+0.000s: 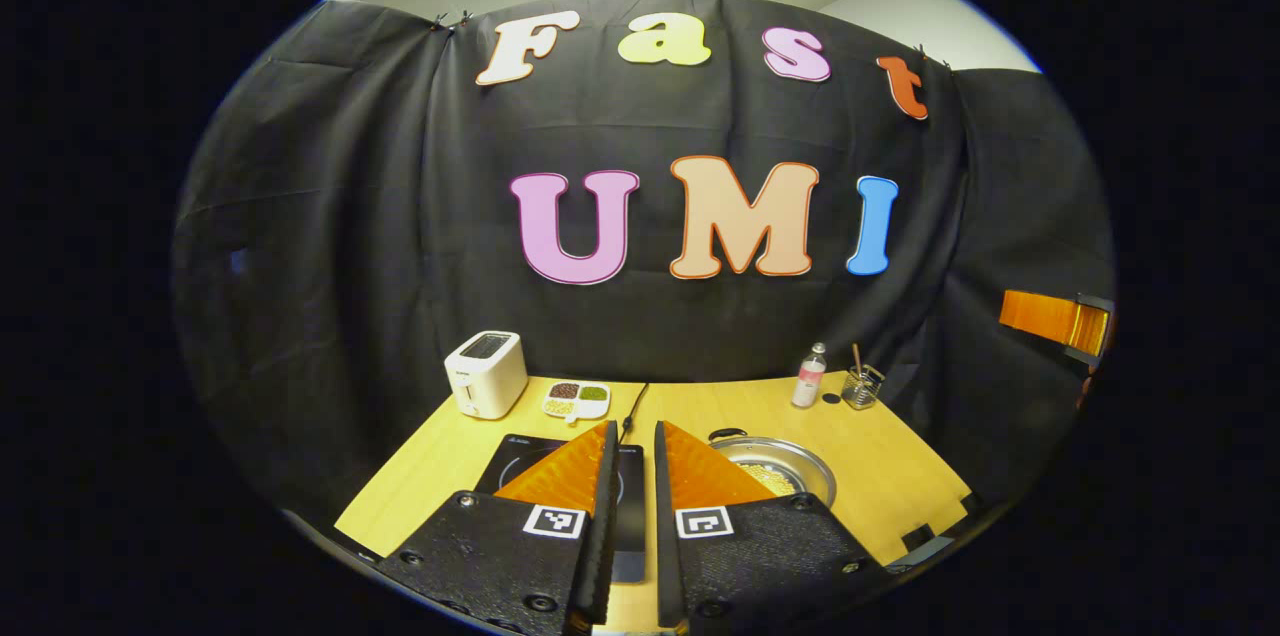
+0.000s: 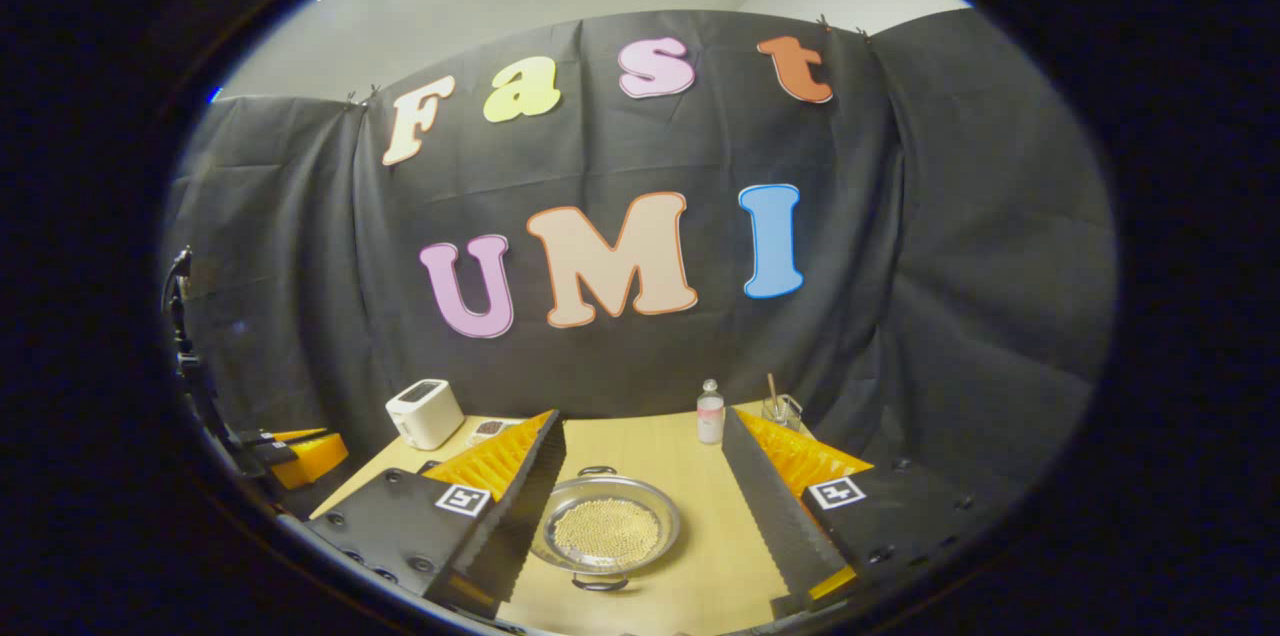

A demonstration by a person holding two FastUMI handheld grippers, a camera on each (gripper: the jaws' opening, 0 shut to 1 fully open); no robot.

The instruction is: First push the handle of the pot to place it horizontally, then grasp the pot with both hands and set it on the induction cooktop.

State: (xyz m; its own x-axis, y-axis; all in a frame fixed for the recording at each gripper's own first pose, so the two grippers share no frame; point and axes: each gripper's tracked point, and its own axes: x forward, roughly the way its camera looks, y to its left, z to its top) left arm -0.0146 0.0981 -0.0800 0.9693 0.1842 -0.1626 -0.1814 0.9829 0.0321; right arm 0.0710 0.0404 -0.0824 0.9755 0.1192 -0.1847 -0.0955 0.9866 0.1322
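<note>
Pale wood forms the bench (image 1: 880, 476), seen in the left gripper view past the left tool (image 1: 632, 446), whose fingers stand narrow, almost together, holding nothing. Beneath and ahead of them lies the dark induction cooktop (image 1: 520, 461), its cable running back toward the wall. Just right of the fingers sits the steel pot (image 1: 785, 471), apart from the cooktop, with a black handle at its far rim. A white toaster (image 1: 486, 374) and a small divided dish (image 1: 577, 399) stand at the back left; a bottle (image 1: 809, 376) and a glass holder (image 1: 862, 386) at the back right.

In the right gripper view, the right tool (image 2: 640, 446) is spread wide and empty, above the bench (image 2: 720, 556). The pot (image 2: 606, 526) rests between its fingers, touching neither, filled with small pale beads. One handle points away and one toward the camera. The toaster (image 2: 424, 412) is at the left, the bottle (image 2: 710, 413) behind.
</note>
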